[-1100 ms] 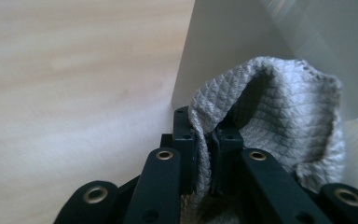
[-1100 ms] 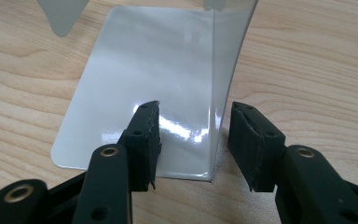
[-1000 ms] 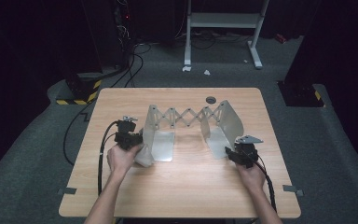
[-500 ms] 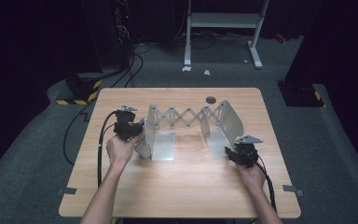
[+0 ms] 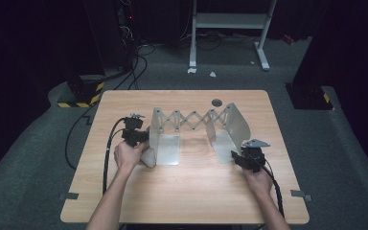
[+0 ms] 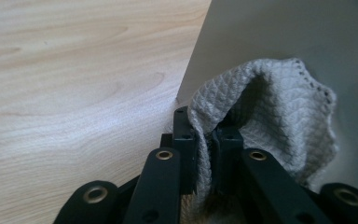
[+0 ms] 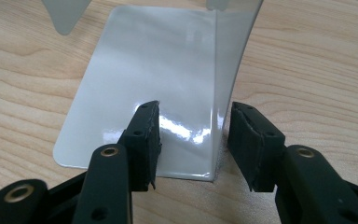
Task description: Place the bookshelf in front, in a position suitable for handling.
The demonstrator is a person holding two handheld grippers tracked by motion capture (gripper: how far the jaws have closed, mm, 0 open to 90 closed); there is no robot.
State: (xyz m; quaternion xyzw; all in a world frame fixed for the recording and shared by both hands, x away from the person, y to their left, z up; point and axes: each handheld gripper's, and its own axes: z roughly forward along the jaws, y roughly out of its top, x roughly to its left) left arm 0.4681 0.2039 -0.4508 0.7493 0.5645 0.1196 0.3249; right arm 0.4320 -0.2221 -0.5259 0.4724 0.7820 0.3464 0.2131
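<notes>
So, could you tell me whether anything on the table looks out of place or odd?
Nothing looks damaged or spilled. The rack stands upright and stretched open on the table. The left gripper pinches a cloth against the rack's left end plate, and the right gripper is open, straddling the right end plate's upright wall.

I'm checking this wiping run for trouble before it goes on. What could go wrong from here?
1. The left gripper pinches just a fold of the grey cloth; rubbing against the left metal plate might pull it free.
2. The right gripper straddles the right plate's upright wall with jaws open, so the expandable bookend may slide or fold under a push.
</notes>
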